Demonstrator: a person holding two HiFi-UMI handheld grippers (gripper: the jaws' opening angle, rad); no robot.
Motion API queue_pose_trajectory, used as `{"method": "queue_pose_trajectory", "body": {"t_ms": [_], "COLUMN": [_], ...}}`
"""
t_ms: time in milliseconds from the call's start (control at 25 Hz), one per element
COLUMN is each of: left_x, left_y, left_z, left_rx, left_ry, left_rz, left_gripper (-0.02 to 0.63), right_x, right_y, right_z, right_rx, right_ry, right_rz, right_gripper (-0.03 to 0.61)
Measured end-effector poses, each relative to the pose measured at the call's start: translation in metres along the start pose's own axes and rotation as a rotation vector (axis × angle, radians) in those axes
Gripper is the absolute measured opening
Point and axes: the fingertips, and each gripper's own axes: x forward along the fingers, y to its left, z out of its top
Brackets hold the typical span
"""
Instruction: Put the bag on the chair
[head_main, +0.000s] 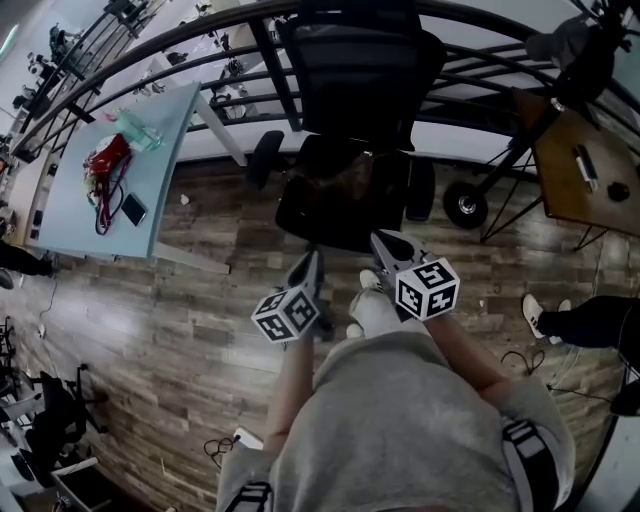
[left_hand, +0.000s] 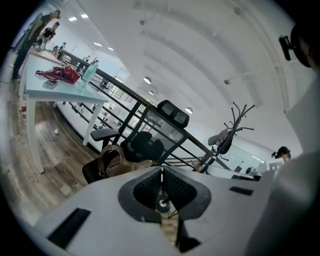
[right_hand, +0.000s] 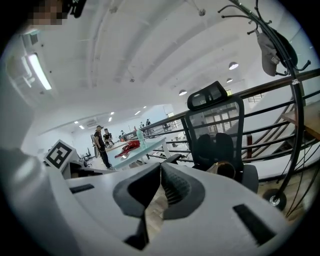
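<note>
The bag (head_main: 345, 178) – brown, with its handles up – sits on the seat of the black office chair (head_main: 350, 60), which backs onto a dark railing (head_main: 120, 70). What is inside the bag cannot be made out.

Both tools hang just short of the seat's front edge, apart from the bag. The left gripper (head_main: 313, 258) has its jaws clenched together with nothing between them, and the right gripper (head_main: 385, 240) is clenched and empty too.

Bare wooden floor (head_main: 200, 300) lies open between the person and the chair, and it runs wide to the left under the pale blue counter (head_main: 165, 160). The counter's near corner juts toward the chair's armrest. On its top lie a red bundle (head_main: 105, 160), a phone (head_main: 133, 209) and a clear bottle (head_main: 140, 130), all near the far edge.

To the right the room narrows – a wooden table (head_main: 570, 190) stands there, with a wheeled stand base (head_main: 465, 205) between it and the chair.
</note>
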Motion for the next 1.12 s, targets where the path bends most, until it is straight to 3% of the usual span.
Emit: {"method": "queue_pose_trajectory", "body": {"t_ms": [440, 1120], "left_x": [-0.017, -0.017], "left_y": [-0.011, -0.012], "left_z": [-0.001, -0.006], "left_rx": [-0.002, -0.022], "left_ry": [-0.032, -0.015], "left_rz": [-0.018, -0.023], "left_gripper": [0.011, 0.011], "right_x": [-0.019, -0.024], "right_y": [0.012, 0.009], "right_z": [-0.003, -0.004], "right_rx": [-0.011, 0.001], "right_ry": [-0.003, 0.002], "right_rz": [0.035, 0.033], "right_gripper": [0.005, 0.005]}}
